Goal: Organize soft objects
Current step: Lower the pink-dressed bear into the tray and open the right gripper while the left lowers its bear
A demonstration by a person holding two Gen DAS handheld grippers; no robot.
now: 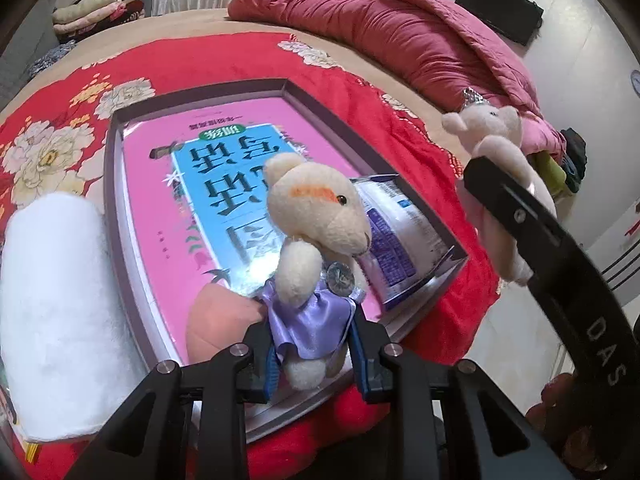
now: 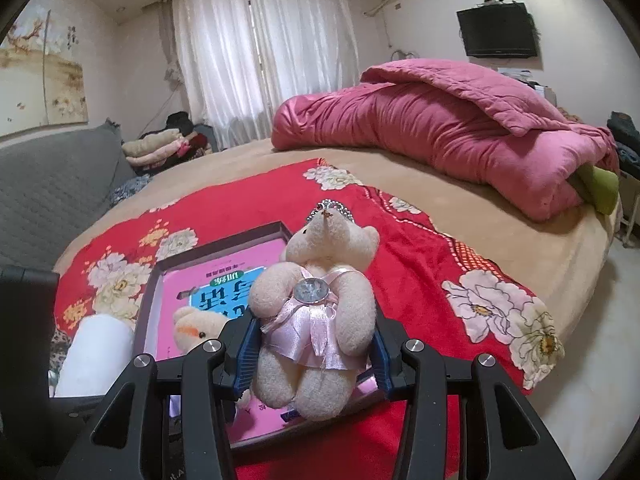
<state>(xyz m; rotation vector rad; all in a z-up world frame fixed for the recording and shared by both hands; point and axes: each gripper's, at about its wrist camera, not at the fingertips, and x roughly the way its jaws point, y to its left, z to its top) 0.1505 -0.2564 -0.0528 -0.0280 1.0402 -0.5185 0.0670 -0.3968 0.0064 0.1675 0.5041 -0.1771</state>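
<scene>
Left gripper [image 1: 314, 354] clamped on the purple-skirted bear [image 1: 316, 248], jaws pinching its skirt, body upright along the fingers and hanging just above the near end of the grey tray [image 1: 116, 184], over the pink book [image 1: 152, 184] and beside the white packet [image 1: 400, 232]. Right gripper [image 2: 316, 356] closed on the pink-skirted bear [image 2: 320, 300], also upright, held higher and beyond the tray's right rim above the red floral blanket [image 2: 420, 240]. Probably left first, straight down into the tray, being the nearer
</scene>
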